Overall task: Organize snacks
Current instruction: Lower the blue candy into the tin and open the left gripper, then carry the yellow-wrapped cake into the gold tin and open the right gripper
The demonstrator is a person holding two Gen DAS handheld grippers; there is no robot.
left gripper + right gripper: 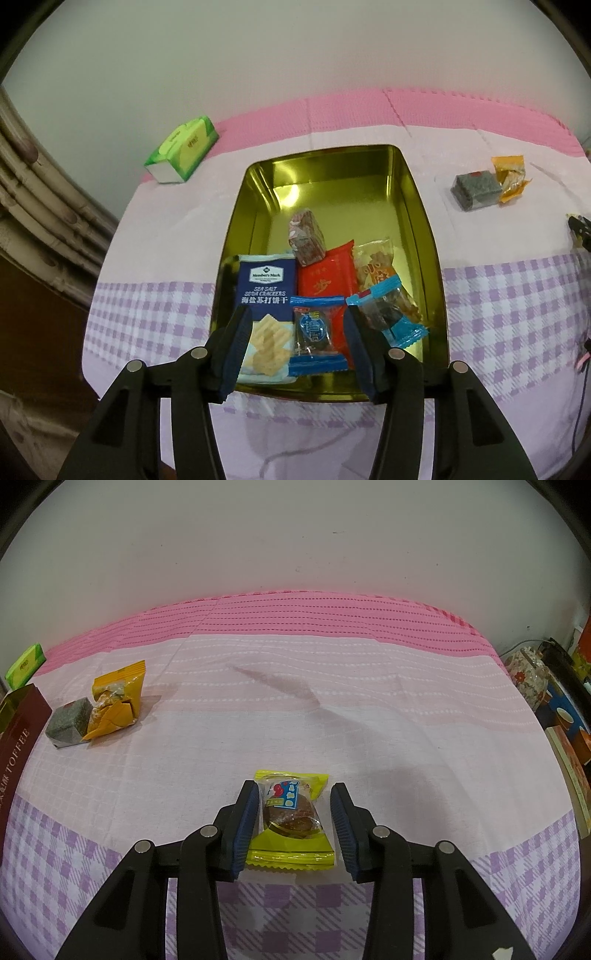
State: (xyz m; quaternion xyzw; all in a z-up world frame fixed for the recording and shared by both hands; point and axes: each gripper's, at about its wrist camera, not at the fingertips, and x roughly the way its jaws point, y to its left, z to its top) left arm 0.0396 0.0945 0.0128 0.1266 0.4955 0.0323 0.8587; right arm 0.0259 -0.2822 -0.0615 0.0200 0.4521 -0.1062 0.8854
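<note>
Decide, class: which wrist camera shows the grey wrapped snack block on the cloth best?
The right wrist view: the grey wrapped snack block sits nearer and larger, its top and side faces clear, beside the orange packet. The left wrist view shows it smaller, far right, outside the gold tin.

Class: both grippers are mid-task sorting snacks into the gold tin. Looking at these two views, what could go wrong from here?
1. The right gripper straddles the yellow-wrapped snack without pressing it; closing on the loose wrapper might let it slip.
2. The left gripper hangs open close above the blue candy in the gold tin; moving away, a finger may snag it.
</note>
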